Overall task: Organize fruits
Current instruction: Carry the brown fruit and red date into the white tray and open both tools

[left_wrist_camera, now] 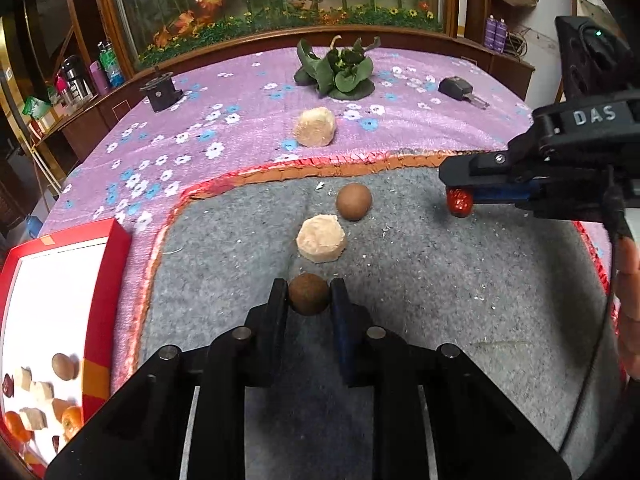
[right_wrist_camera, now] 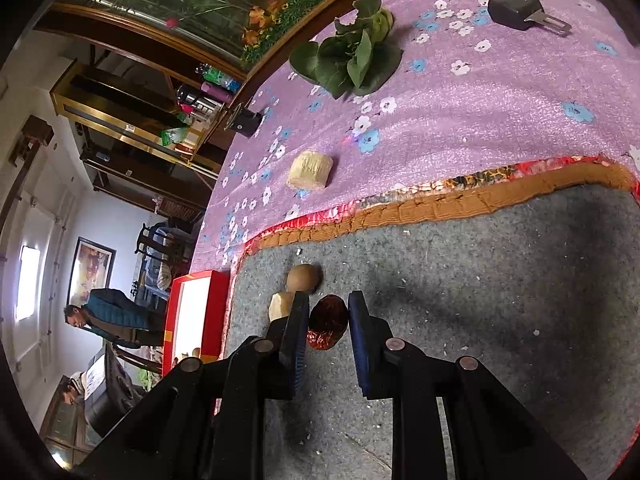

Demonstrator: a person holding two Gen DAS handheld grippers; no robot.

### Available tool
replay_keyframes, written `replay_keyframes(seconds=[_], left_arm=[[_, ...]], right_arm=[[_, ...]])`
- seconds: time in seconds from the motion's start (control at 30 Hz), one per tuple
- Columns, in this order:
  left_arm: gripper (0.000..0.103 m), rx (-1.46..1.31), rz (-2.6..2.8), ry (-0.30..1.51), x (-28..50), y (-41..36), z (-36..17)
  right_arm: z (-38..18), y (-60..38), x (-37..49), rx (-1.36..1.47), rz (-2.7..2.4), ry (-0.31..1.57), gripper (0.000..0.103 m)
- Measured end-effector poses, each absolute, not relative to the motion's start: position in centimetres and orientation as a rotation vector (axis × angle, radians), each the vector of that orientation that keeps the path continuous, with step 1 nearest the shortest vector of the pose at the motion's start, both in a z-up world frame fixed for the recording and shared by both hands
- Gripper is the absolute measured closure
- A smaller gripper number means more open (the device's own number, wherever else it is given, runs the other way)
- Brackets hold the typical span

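In the left wrist view, the left hand-held gripper (left_wrist_camera: 309, 294) is closed around a dark brown round fruit (left_wrist_camera: 309, 294), its two fingers pressing the fruit's sides at the very tips, so the fruit sits straight ahead of the camera along the finger line. The red box (left_wrist_camera: 105, 280), where sorted pieces already lie on a white floor, is off to the left of this gripper and near it; I judge the coming move to turn on that leftward offset, and the left hand is plainly the nearer one to the box. Ahead on the grey mat (left_wrist_camera: 440, 288) lie a pale cut chunk (left_wrist_camera: 321, 238) and, just beyond it, a lighter brown round fruit (left_wrist_camera: 353, 201); a second pale chunk (left_wrist_camera: 315, 126) rests farther off on the purple flowered cloth (left_wrist_camera: 200, 128) covering the tabletop. At the right of this view the right hand-held gripper (left_wrist_camera: 459, 202) reaches in sideways with a red wrinkled fruit (left_wrist_camera: 459, 202) at its tips. In the right wrist view, that right hand-held gripper (right_wrist_camera: 329, 322) is nearly shut on the red wrinkled fruit (right_wrist_camera: 329, 322), which stands lengthwise along the fingers, its far end poking past them. The red box (right_wrist_camera: 200, 312) lies to its left, beyond the brown fruit (right_wrist_camera: 303, 278) and the chunk (right_wrist_camera: 280, 306), so this hand has the longer way.
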State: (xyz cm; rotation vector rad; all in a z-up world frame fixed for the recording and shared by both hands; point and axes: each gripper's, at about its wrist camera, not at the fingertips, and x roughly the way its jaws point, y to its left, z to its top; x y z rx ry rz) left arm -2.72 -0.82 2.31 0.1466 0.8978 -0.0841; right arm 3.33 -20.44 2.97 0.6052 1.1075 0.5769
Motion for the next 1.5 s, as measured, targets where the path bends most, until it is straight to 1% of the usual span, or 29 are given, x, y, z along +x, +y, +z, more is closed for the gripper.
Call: replay_keyframes(seconds=[0.33, 0.6, 0.73, 0.9, 1.07, 1.27, 1.5], left_arm=[[0.085, 0.177, -0.026, 0.802, -7.4, 2.4, 5.0], [0.084, 0.153, 0.078, 0.753, -12.4, 8.6, 6.5], [0.084, 0.117, 0.145, 0.748, -13.6, 12.5, 6.7], [0.084, 0.041, 0.231, 0.747, -13.8, 17.4, 6.4], [0.084, 0.022, 0.287, 0.759, -13.7, 20.5, 5.4], [0.084, 0.015, 0.327, 0.758, -13.8, 22.6, 4.8], [0.084, 0.002, 0.334, 0.779, -13.3, 23.6, 3.8]], right_arm=[[2.9, -18.8, 3.1, 0.589, 0.630, 1.094, 0.082], [3.3, -15.7, 2.0, 0.473, 0.624, 1.036, 0.082], [3.4, -11.9, 0.8, 0.467, 0.720, 1.061, 0.083], [5.9, -4.8, -1.8, 0.439, 0.896, 1.045, 0.083], [7.5, 3.2, -4.2, 0.311, 1.000, 1.042, 0.083], [6.2, 8.2, -5.6, 0.224, 1.014, 1.067, 0.083], [3.9, 9.9, -5.8, 0.187, 0.995, 1.109, 0.082]])
